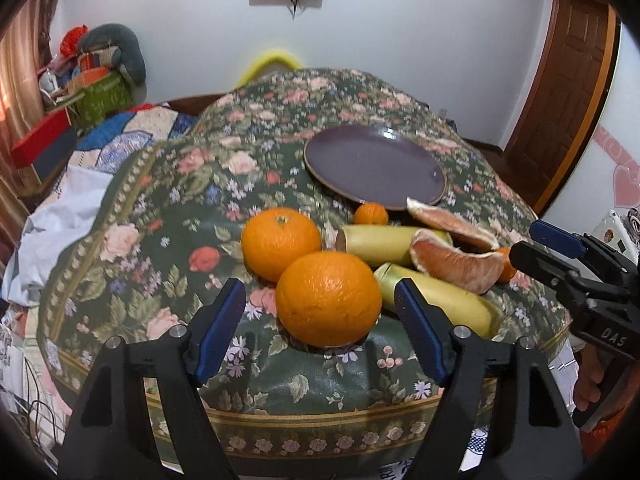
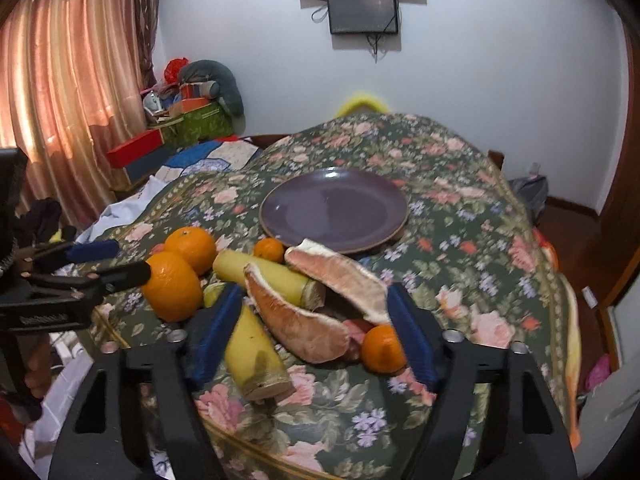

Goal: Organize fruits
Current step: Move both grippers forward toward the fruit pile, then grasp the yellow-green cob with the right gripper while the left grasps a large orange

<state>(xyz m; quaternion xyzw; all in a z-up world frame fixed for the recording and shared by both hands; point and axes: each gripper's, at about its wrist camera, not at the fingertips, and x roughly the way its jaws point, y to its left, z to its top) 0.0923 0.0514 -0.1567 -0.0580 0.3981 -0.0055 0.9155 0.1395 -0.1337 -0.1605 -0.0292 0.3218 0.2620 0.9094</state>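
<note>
- Left gripper [image 1: 320,332]: jaws apart, nothing pressed; the near orange [image 1: 329,298] is seen just ahead, centred between the blue pads [image 1: 218,334].
- Right gripper [image 2: 310,336]: jaws apart, straddling a pomelo wedge [image 2: 300,320], a small mandarin [image 2: 383,348] and a banana piece [image 2: 252,354]; no pad contact is seen.
- Banana piece's long axis runs roughly along the fingers.
- Purple plate [image 2: 334,210] lies empty beyond the fruit, judged the destination.
- Writing: "DAS" is read on the right gripper's body in the left wrist view.

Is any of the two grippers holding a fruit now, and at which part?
Nothing is held. The left gripper stands open around the near orange; the right gripper is open over the fruit.
</note>
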